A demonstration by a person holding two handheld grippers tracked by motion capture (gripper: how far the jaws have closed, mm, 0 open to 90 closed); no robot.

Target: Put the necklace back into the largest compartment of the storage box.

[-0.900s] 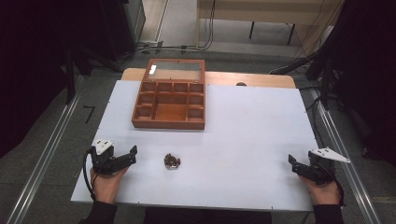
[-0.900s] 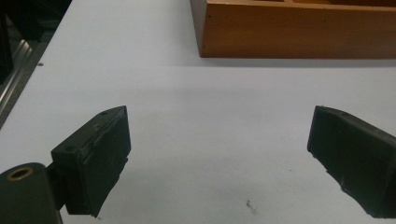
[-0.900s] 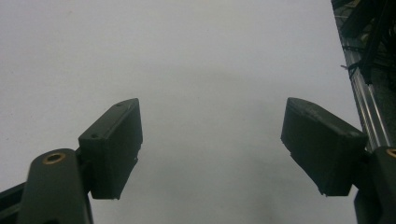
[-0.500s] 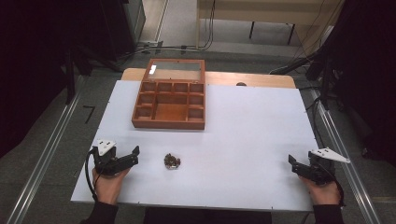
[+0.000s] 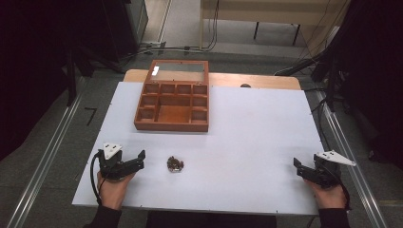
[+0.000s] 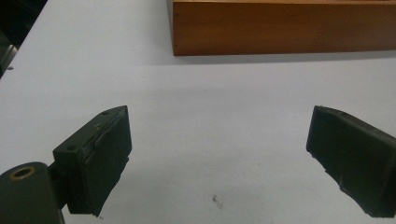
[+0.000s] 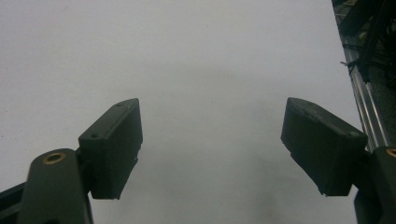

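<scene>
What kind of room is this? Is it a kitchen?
Probably not a kitchen; it looks like a lab or workshop. A plain white table holds a wooden compartment box, cables trail over the floor, and metal rails flank the table.

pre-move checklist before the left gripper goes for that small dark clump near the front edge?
1. Left gripper fingers open, nothing between them: ok.
2. Small dark clump lies free on the table, apart from the left gripper: ok.
3. Path from gripper to clump free of other things: ok.
4. Wooden box open, compartments exposed: ok.
5. Right gripper open, parked far from the clump: ok.
6. What the clump is: cannot tell.
</scene>
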